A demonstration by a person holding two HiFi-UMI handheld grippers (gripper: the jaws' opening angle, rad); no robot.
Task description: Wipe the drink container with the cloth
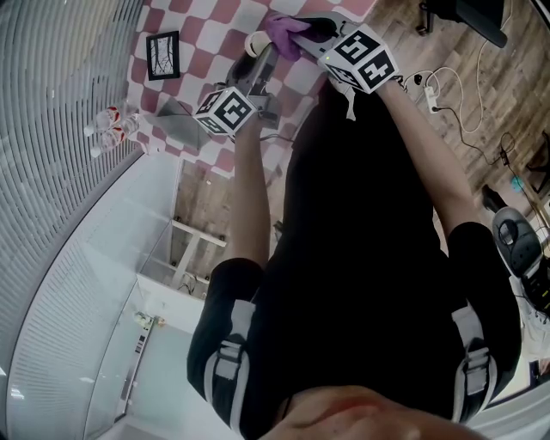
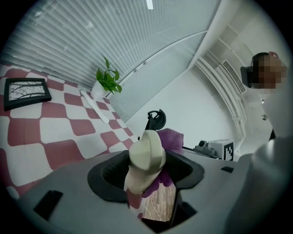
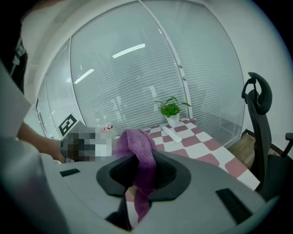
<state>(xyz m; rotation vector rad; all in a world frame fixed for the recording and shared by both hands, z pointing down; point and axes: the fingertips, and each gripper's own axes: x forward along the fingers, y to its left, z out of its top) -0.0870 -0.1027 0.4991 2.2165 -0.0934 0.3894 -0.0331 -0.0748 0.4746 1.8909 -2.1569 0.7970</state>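
Base of drink container (image 2: pixel 145 157) behind left tool (image 2: pixel 147 177)

The cloth (image 1: pixel 288 33) lies just right of the container (image 1: pixel 255 43) (both above the table (image 1: pixel 206 24)).

Left gripper (image 1: pixel 260 53) and right gripper (image 1: pixel 301 33) have jaws clamped.

The cloth (image 3: pixel 138 153) is a purple, fuzzy, napped fabric, matt throughout. The drink container (image 2: pixel 147 157) looks like smooth cream plastic with a dull sheen. The left gripper (image 2: pixel 146 176) and right gripper (image 3: pixel 144 176) have matt grey plastic shells and black matt pads. The checked tablecloth (image 2: pixel 55 137) looks smooth. The picture frame (image 2: pixel 26 93) is black and faintly glossy. The floor (image 1: pixel 494 94) is grainy wood planking.
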